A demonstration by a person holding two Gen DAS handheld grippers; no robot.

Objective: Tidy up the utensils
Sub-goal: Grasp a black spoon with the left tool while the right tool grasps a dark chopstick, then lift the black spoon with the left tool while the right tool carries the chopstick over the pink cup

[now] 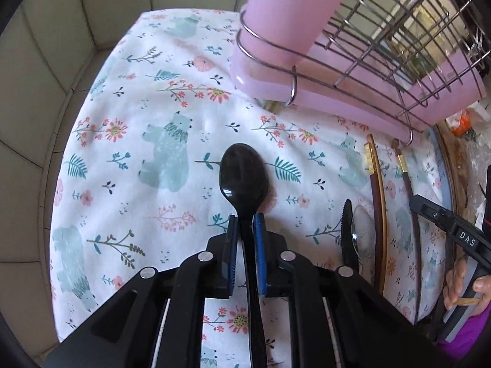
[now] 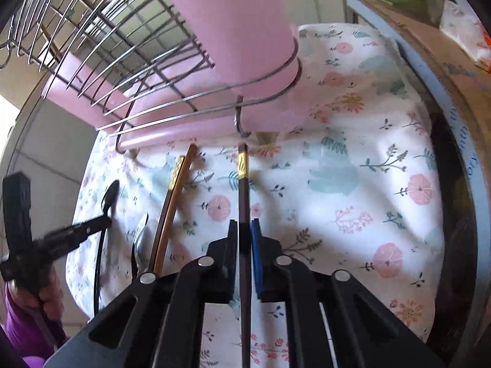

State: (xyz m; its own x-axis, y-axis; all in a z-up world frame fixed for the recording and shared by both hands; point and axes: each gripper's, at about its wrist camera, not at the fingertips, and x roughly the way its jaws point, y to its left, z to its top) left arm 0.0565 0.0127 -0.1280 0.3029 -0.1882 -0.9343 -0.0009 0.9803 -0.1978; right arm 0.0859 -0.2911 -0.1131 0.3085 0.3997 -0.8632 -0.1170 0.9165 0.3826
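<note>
- Left tongs [image 1: 245, 230] clamped on black spoon [image 1: 244, 174] at neck, mid-tabletop; looks light, glossy plastic, prob. slippery.
- Right tongs [image 2: 244, 236] clamped on chopstick [image 2: 243, 190], tip near pink rack [image 2: 264, 61]; thin, stiff, may pivot.

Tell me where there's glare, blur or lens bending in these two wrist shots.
Left wrist view: a bright glint sits on the glossy black plastic spoon, and the fisheye bows the wall tiles. Right wrist view: the left gripper looks motion-smeared, while the dark brown chopstick with a gold band stays sharp.
</note>
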